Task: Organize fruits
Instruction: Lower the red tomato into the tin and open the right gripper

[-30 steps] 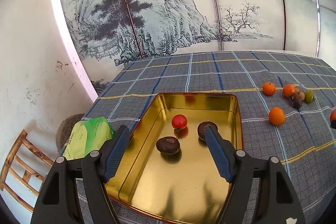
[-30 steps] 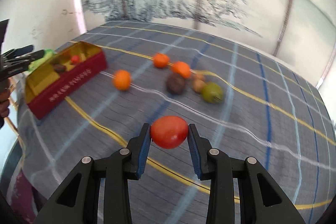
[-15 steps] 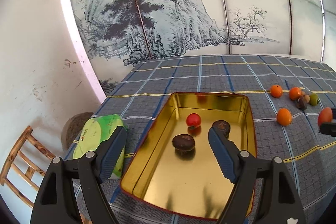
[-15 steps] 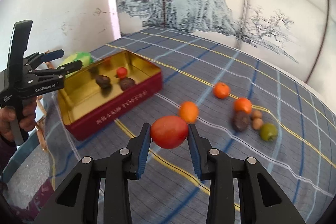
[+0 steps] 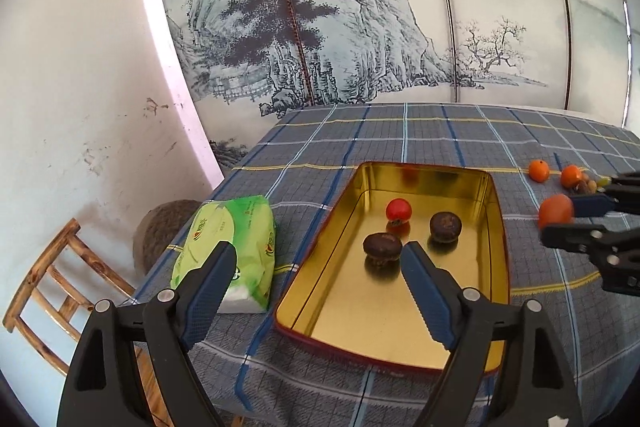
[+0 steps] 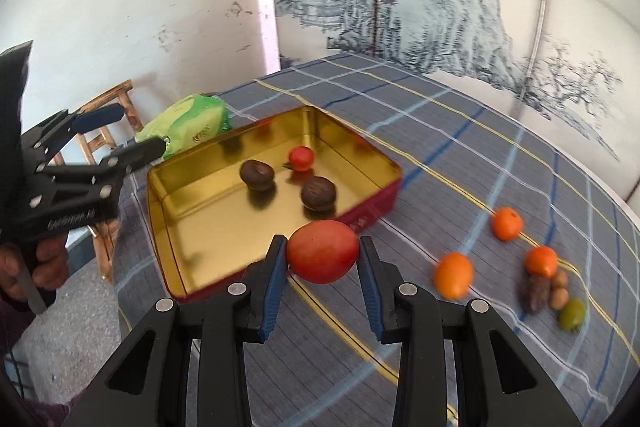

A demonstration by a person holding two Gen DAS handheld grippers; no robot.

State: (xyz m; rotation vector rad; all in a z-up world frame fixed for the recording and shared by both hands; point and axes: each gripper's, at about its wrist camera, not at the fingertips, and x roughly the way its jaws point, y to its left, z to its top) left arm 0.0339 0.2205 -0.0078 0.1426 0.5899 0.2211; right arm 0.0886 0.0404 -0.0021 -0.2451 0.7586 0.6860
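The right gripper (image 6: 322, 269) has its jaws clamped on a big red fruit (image 6: 322, 256), and it hangs in the air just beside the near wall of the gold tin (image 6: 208, 283), not yet over it. The left gripper (image 5: 316, 285) holds nothing; its jaws are apart and opening wider, near the tin's left corner. Inside the tin sit a small red fruit (image 6: 301, 158) and two dark brown fruits (image 6: 257, 176). The red fruit is round and smooth, so it could slip out if the jaws let go too early, and then it would roll across the bench (image 6: 460, 147). If it drops from too high, it could bounce on the hard tin or bump the fruits inside. The gripper could also knock the tin's wall and push the tin. The orange fruits (image 6: 453, 275) wait well apart on the cloth.
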